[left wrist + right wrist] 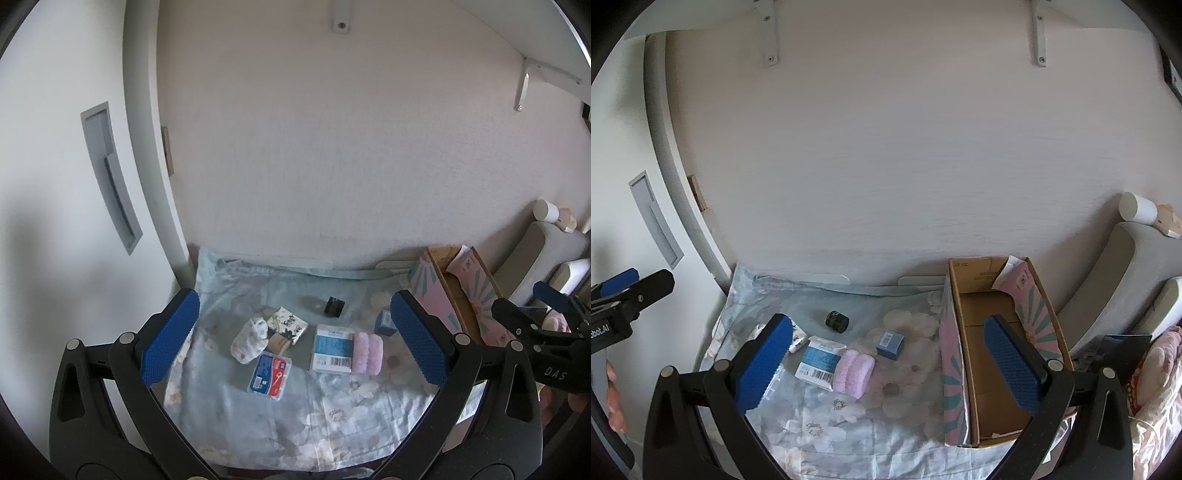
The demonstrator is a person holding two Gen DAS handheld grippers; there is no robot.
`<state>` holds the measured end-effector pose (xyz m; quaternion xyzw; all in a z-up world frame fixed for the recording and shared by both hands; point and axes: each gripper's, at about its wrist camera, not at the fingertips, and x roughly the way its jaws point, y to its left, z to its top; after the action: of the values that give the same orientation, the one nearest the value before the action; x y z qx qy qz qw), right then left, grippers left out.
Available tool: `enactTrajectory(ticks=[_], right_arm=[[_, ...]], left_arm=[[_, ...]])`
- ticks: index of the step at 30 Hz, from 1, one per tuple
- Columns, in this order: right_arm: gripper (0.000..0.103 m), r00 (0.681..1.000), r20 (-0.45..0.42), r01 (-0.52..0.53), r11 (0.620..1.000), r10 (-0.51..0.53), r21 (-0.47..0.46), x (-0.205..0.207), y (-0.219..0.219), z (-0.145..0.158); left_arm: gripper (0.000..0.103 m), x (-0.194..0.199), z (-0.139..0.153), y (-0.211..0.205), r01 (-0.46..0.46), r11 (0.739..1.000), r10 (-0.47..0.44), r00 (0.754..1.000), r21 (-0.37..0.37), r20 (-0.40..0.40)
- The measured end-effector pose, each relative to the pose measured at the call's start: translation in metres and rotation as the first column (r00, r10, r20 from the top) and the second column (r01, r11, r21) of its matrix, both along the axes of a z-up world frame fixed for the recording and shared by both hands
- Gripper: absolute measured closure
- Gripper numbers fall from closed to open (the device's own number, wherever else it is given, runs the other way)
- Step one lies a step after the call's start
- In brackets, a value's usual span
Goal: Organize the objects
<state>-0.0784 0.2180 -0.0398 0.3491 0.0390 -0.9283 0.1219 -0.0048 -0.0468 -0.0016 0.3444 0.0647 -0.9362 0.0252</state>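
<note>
Only the left wrist view shows the patterned sock (249, 340) and red-blue packet (269, 376). Both views show the pink towel (854, 372), while the right reveals the cardboard box (991, 325) interior. Left hand-held gripper (293, 338) and right hand-held gripper (886, 363) hover spread above the floral-sheeted bed (827, 435) against a pale wall (886, 147).

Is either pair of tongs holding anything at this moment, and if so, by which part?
Nothing is held. The left tongs and right tongs are both open and empty, above the items on the floral cloth.

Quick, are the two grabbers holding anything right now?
Left gripper: open, holding nothing, above the floral cloth.
Right gripper: open, holding nothing, near the cardboard box.
</note>
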Motion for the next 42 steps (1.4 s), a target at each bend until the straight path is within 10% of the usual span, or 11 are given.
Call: enactTrajectory(ticks=[24,42], right_arm=[[0.0,0.959,0.131,-0.261,0.962,0.25,0.073,-0.039,-0.048,-0.055],[0.0,0.766,0.341,-0.614,0.778,0.545,0.135,-0.09,-0.104,-0.146]], left_arm=[[0.0,-0.028,-0.069,-0.079,-0.065,0.996,0.053,0.98,0.055,0.19],[0.003,-0.078,-0.165,-0.081,0.03,0.996,-0.058,0.925,0.081,0.376]])
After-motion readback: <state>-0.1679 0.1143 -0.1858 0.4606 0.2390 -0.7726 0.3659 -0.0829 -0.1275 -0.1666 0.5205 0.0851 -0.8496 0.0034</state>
